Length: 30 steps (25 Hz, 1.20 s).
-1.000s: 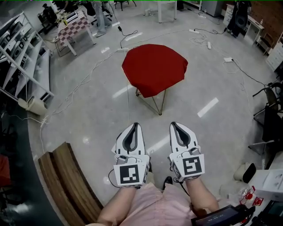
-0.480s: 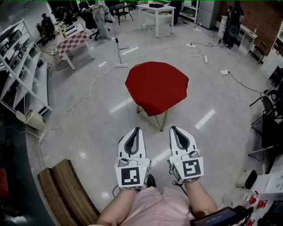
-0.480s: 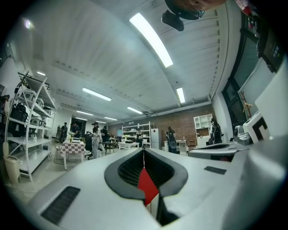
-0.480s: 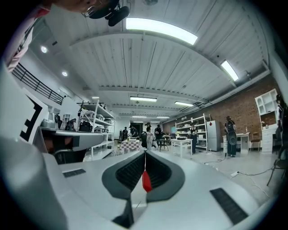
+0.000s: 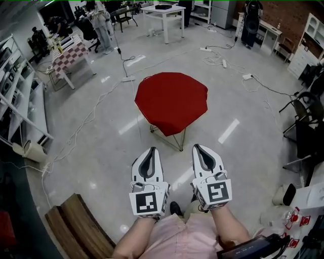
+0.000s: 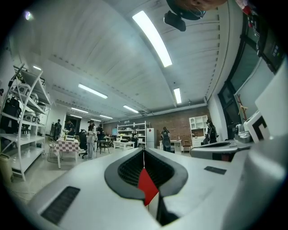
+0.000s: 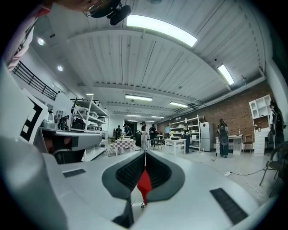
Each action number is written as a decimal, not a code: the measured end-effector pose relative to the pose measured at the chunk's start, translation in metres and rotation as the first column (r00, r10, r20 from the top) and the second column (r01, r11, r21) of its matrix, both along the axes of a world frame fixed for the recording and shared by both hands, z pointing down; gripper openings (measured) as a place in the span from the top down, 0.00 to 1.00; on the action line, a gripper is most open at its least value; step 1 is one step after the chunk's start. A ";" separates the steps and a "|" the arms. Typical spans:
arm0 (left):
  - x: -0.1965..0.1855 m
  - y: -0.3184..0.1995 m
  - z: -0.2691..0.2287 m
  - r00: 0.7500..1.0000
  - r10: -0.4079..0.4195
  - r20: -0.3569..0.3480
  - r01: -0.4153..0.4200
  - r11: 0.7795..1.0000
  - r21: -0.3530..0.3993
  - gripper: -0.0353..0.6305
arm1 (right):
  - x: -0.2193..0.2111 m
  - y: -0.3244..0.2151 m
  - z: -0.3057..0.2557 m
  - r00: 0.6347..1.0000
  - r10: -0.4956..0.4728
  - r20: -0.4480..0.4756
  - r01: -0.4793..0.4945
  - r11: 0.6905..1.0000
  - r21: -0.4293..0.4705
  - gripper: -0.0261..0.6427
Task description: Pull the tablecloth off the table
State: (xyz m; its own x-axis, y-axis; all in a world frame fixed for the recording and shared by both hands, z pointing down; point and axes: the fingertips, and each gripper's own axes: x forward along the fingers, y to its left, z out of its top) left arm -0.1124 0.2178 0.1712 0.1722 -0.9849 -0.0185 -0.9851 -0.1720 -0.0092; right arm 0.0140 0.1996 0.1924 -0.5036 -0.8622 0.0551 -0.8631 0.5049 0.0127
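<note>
My left gripper (image 5: 151, 150): fingers pressed together, nothing pinched, held level over bare floor (image 5: 101, 152).
My right gripper (image 5: 198, 147): the same, fingers pressed together and empty, just beside the left one with a strip of floor between us.
Left gripper view: my left gripper's (image 6: 144, 150) tips meet in a thin seam; a red sliver of the tablecloth (image 6: 147, 185) shows through the gap lower down.
Right gripper view: my right gripper's (image 7: 145, 152) seam is tight too, with the red cloth (image 7: 144, 183) showing through the gap below it.
Tablecloth (image 5: 171, 101): red, spread over the whole table top, well apart from both of us, straight ahead.
Cloth edges: the hem hangs down all round; the near side droops to a point over the thin metal legs (image 5: 178, 139).
Room ahead: open floor between my tips and the table.
Left side: a wooden bench (image 5: 81, 225) close by, white shelving (image 5: 25, 111) further out, cables (image 5: 91, 114) trailing across the floor.
Right side: dark chairs (image 5: 304, 109) near the edge, otherwise open floor.
Beyond the table: a white table (image 5: 163, 15) and a checkered table (image 5: 68, 50), both far off.
</note>
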 end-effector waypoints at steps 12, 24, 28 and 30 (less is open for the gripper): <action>0.017 -0.039 0.028 1.000 0.007 0.023 -0.006 0.998 -0.060 0.91 | 0.029 -0.038 0.029 1.000 0.028 -0.002 -0.028 0.999 -0.041 0.94; 0.039 -0.114 0.049 0.998 -0.001 0.063 0.009 0.993 -0.120 0.91 | 0.063 -0.116 0.050 0.998 0.050 0.035 -0.047 0.994 -0.100 0.94; 0.049 -0.143 0.059 0.997 0.003 0.072 0.008 0.990 -0.144 0.91 | 0.076 -0.147 0.060 0.997 0.059 0.042 -0.054 0.991 -0.121 0.94; 0.056 -0.162 0.065 0.997 0.001 0.079 0.011 0.988 -0.151 0.91 | 0.082 -0.167 0.066 0.998 0.051 0.040 -0.046 0.991 -0.123 0.94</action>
State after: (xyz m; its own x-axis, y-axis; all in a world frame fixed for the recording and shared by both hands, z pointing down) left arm -0.0566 0.0555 0.2358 0.1625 -0.9761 0.1443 -0.9831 -0.1726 -0.0606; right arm 0.0957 0.0325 0.2580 -0.4656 -0.8738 0.1402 -0.8850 0.4580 -0.0841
